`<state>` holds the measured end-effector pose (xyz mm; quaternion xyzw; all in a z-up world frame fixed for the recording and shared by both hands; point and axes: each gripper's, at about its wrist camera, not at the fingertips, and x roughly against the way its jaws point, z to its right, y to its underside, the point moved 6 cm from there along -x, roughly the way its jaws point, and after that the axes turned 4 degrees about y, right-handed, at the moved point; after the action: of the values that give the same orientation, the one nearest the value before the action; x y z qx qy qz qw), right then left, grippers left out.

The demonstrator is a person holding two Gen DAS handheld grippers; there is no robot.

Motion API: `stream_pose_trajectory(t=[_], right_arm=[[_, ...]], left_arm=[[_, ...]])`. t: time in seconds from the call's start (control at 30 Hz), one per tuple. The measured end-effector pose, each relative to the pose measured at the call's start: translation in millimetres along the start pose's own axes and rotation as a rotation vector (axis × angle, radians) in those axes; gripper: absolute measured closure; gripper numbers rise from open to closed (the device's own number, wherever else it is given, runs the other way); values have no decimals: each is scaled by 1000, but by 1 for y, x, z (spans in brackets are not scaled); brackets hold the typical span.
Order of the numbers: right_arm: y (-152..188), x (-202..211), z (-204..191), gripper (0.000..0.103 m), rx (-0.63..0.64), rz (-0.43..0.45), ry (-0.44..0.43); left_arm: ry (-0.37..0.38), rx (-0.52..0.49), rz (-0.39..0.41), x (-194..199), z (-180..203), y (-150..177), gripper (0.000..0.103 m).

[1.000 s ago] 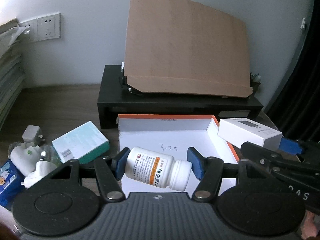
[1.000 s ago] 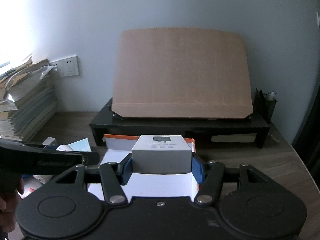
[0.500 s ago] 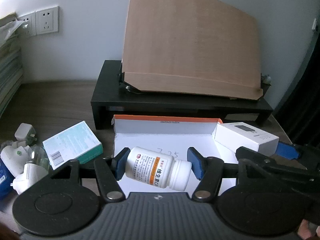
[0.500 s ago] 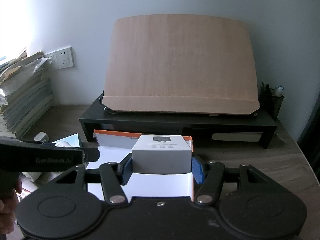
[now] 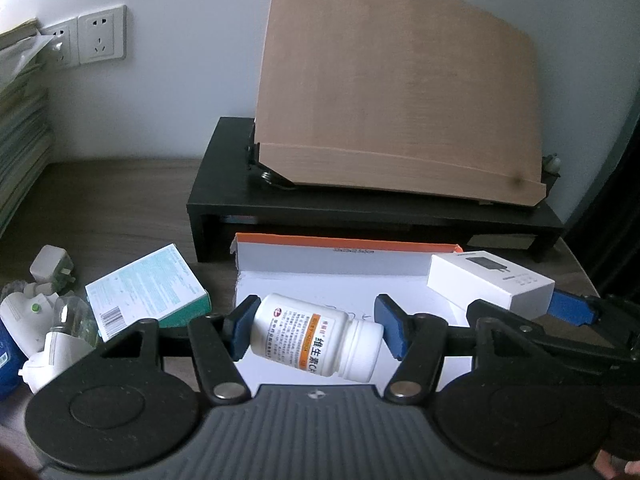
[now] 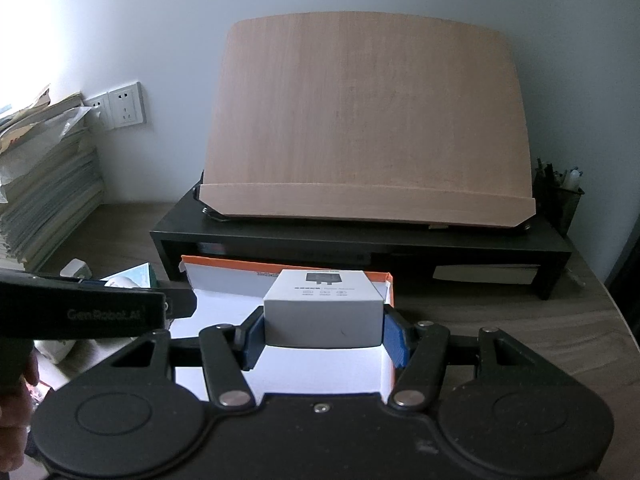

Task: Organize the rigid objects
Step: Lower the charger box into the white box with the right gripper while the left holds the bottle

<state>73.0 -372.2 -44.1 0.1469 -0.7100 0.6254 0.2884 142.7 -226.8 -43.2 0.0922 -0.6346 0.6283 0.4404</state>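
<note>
Desk scene, dim daylight. Left gripper [image 5: 316, 334] clamped on a white pill bottle [image 5: 316, 338], bottle lying sideways between the blue pads, cap end toward the right pad, base end against the left, tilted slightly down to the right. Held above the open white tray box [image 5: 348, 268] with the orange rim, over its near part; whether touching the box floor, cannot tell. Right gripper [image 6: 323, 330] closed on a small white carton [image 6: 322, 312], pads pressed on its two side faces, carton upright and level, printed top face up. Same carton seen from the left wrist view at the box's right edge, above the rim, near the far right corner. Box itself on the wooden desk [image 5: 104, 208], just in front of a black monitor riser [image 5: 376, 212] carrying a tilted wooden board [image 5: 396, 100]. Left of the box: a teal-and-white carton [image 5: 144, 292] lying flat, touching or just beside the box's left wall; farther left a white plug adapter [image 5: 50, 268] and a cluster of small white plastic items [image 5: 44, 332], details too blurred to name. Wall sockets [image 5: 100, 34] above a stack of papers [image 6: 44, 184] at the left wall. Mesh pen holder [image 6: 560, 200] at the riser's right end.
</note>
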Motion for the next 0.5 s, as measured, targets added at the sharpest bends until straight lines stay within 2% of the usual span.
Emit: stream_pose_trajectory(t=[0.5], right_arm=[[-1, -12, 3, 32, -3, -15, -1]], left_arm=[[-16, 5, -1, -7, 2, 0, 40]])
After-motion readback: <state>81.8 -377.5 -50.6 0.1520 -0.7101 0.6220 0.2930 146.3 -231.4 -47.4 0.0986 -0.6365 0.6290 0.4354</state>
